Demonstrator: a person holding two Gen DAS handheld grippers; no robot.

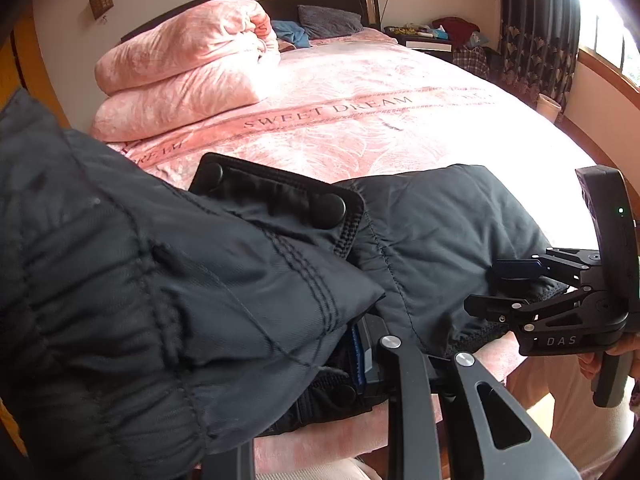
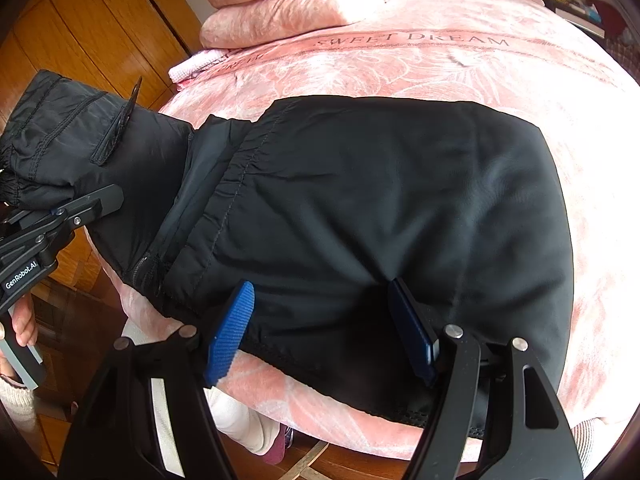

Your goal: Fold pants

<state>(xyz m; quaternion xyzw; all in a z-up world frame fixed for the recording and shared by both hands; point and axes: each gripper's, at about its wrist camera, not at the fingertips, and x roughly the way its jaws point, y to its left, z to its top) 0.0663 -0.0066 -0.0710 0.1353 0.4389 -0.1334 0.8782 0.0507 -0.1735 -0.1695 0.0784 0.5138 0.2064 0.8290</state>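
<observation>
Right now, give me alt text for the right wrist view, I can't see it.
Black pants lie across a pink bedspread. The right hand-held gripper has its blue pads spread wide at their near edge. At left, the left hand-held gripper lifts the waistband end.

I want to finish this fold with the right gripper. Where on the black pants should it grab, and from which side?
Take the near hem edge of the black pants from the foot of the bed: it overhangs there, and the right gripper already straddles it.
</observation>
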